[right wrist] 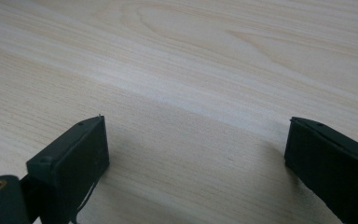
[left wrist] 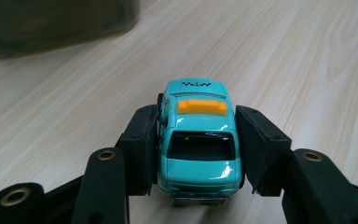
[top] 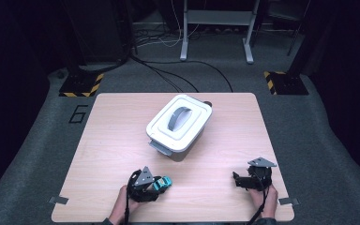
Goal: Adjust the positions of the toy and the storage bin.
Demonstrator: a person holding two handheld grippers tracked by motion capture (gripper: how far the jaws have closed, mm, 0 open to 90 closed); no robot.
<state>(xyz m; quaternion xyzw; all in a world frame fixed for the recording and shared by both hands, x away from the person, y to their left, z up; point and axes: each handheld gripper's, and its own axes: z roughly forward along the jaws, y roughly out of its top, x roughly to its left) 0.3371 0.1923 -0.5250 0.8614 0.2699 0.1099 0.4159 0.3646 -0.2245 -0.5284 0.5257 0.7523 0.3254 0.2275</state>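
A teal toy car (left wrist: 199, 140) with an orange roof sign sits between the pads of my left gripper (left wrist: 196, 161), which is shut on its sides. In the high view that gripper (top: 159, 185) is near the table's front edge, left of centre, with the car (top: 165, 182) pointing toward the box. My right gripper (top: 237, 180) rests near the front right of the table. Its jaws (right wrist: 196, 140) stand wide apart over bare wood with nothing between them.
A white lidded box (top: 179, 125) with a grey handle stands at the middle of the wooden table (top: 112, 131); it appears blurred in the left gripper view (left wrist: 56, 23). Cables and stands lie on the floor beyond the far edge.
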